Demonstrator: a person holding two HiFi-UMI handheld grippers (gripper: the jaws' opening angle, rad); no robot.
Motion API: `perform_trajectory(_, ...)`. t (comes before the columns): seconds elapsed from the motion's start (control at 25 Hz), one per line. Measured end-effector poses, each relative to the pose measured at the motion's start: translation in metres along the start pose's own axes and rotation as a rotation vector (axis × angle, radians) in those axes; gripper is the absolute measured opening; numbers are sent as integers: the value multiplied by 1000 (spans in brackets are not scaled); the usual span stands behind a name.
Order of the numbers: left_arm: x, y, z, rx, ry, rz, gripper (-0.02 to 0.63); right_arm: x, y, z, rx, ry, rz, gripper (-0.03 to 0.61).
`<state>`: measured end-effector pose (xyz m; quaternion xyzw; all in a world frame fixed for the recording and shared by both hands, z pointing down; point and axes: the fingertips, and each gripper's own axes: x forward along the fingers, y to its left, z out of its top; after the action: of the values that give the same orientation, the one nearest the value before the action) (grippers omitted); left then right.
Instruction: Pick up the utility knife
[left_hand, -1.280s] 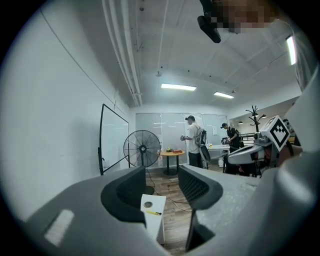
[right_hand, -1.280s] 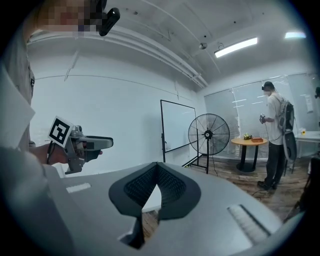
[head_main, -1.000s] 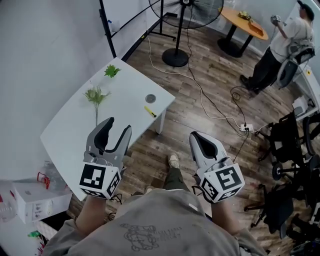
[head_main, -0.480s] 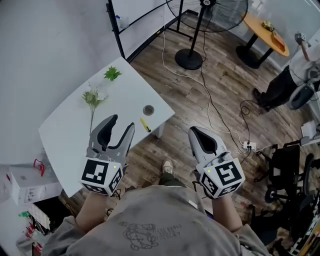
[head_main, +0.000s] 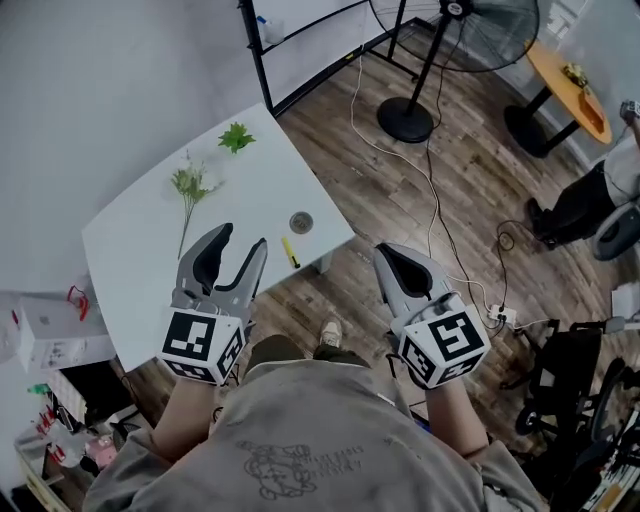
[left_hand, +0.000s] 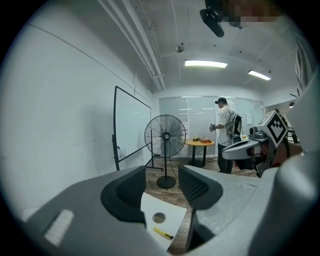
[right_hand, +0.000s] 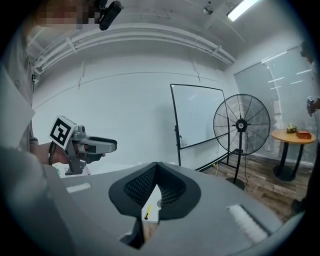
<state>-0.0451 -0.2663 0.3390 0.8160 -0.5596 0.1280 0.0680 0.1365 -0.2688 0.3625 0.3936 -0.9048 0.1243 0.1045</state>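
The utility knife (head_main: 290, 252) is yellow with a dark tip and lies near the front right edge of the white table (head_main: 150, 250). It also shows in the left gripper view as the utility knife (left_hand: 163, 233), and through a gap in the right gripper view as the utility knife (right_hand: 148, 212). My left gripper (head_main: 241, 240) hangs open over the table's front edge, just left of the knife and above it, holding nothing. My right gripper (head_main: 386, 252) is shut and empty, over the floor to the right of the table.
A round grey disc (head_main: 301, 222) lies just beyond the knife, with two green plant sprigs (head_main: 187, 185) farther back. A standing fan (head_main: 440, 40), whiteboard frame (head_main: 262, 60), floor cables (head_main: 440, 240), orange round table (head_main: 570, 85), office chairs (head_main: 560, 385) and a person (head_main: 600, 190) fill the room.
The head view has moved closer to the table, so the knife now sits nearer both grippers. Both grippers keep the same jaw states.
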Motion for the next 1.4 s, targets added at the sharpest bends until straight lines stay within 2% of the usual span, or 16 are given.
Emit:
perform_trajectory(0.36,0,17,-12,-4,36,30,204,22,-1,-5,3,32,18,29)
perform_trajectory(0.64,-3,35,-6,26,31,-6,204,32,17,8,-1,13,-12,29)
perform_trajectory(0.84,-7,45,-9,31,41,-19,204,37,23,-3,23,42,-47,29)
perform_trajectory(1.24,9,39,-49,-13,134,-58,198,49,23,-22,58,87,-66,29)
perform_trajectory(1.4,26,34,-78,-79,197,-73,199,63,18,-31,71,111,-60,29)
